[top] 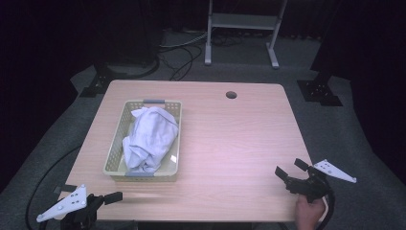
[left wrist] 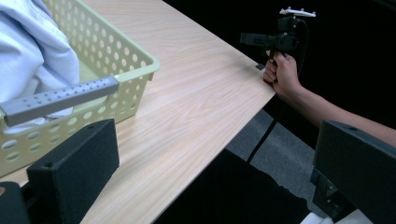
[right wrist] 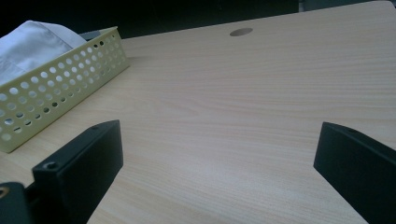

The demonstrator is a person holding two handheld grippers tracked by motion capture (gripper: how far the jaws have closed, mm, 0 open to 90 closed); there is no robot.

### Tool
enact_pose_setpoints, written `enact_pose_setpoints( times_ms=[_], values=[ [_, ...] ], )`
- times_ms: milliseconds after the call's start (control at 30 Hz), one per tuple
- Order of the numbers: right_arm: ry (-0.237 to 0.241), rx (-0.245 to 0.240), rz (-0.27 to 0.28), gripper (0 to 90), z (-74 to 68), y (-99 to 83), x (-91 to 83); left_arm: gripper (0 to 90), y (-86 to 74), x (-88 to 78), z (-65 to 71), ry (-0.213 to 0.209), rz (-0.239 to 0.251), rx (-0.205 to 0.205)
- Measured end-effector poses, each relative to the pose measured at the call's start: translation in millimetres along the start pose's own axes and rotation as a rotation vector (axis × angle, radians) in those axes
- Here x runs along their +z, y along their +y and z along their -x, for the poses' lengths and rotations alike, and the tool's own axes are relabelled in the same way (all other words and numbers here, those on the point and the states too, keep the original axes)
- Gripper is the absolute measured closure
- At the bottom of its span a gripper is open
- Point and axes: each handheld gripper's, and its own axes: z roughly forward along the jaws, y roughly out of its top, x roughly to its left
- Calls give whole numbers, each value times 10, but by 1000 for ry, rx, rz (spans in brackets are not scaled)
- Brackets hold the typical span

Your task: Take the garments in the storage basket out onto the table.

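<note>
I see the basket [top: 115,158] on the left half of the counter [top: 230,143], with the white cloth [top: 151,136] heaped inside it. My left gripper [top: 103,199] sits at the near left corner, jaws wide apart and empty. My right gripper [top: 291,173] sits at the near right edge, jaws wide apart, gripping nothing.

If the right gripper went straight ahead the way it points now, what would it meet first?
Probably nothing soon: the open right gripper faces bare table. The basket sits left of that line, though depth is hard to judge.
</note>
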Motion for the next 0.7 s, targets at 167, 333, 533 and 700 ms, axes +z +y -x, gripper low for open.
enact_pose_setpoints(
  times_ms=[167,333,533,700],
  values=[
    [1,-5,-2,11,-3,0,2,2,40,73,-30,-5,-21,16],
    [7,-5,-3,12,-5,0,2,2,58,122,-58,-17,-27,15],
    [10,-7,-2,11,-6,1,2,2,123,152,-96,-28,-30,21],
    [9,-8,-2,11,-8,1,2,2,171,193,-130,-47,-38,30]
  ],
)
